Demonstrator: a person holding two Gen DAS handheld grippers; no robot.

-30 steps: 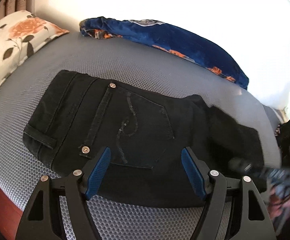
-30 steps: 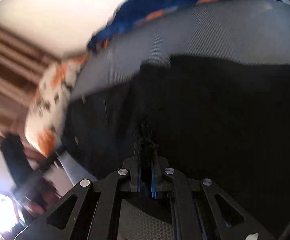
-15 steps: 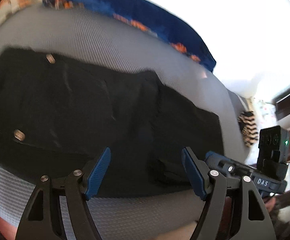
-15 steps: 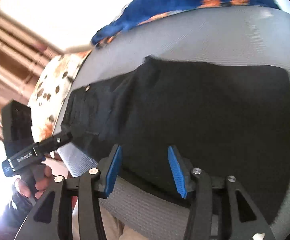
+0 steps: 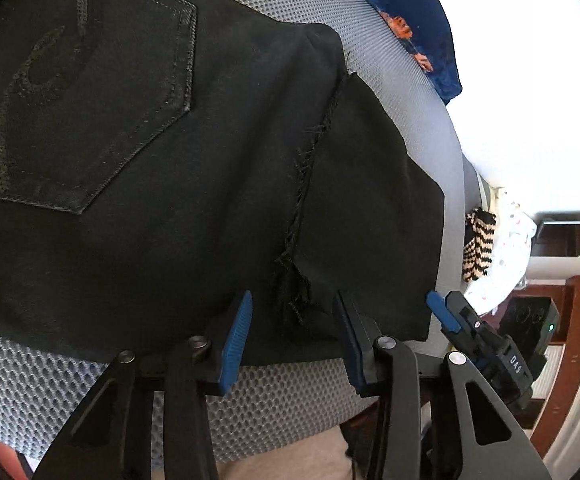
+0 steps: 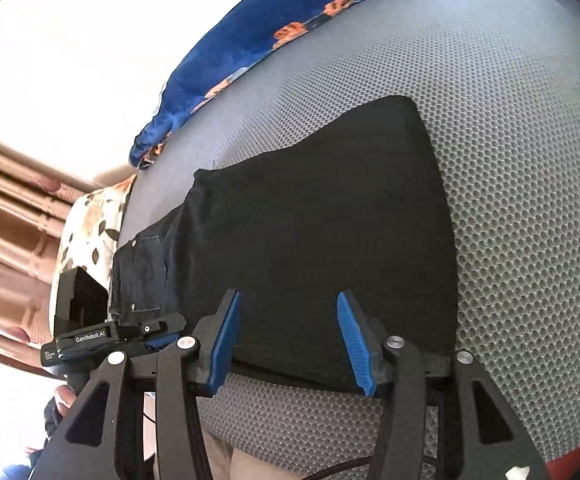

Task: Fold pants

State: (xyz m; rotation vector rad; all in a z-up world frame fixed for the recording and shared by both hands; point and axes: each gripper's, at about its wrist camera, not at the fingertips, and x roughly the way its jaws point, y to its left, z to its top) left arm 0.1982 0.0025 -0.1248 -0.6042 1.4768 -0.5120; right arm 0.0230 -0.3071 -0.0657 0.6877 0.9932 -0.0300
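Note:
Black pants lie folded flat on a grey mesh mattress; a back pocket faces up and a frayed hem edge lies over the folded layer. My left gripper is open, its blue pads either side of the frayed hem at the pants' near edge. My right gripper is open over the near edge of the pants, at the folded end. Each gripper shows in the other's view: the right one, the left one.
A blue floral cloth lies along the mattress's far edge. A white floral pillow is at the waistband end. A striped cloth and white fabric lie beyond the mattress's right side. The mattress's near edge is just below both grippers.
The right gripper let go of the pants' frayed hem and opened. The left gripper swung right and came down close to the hem at the near edge.

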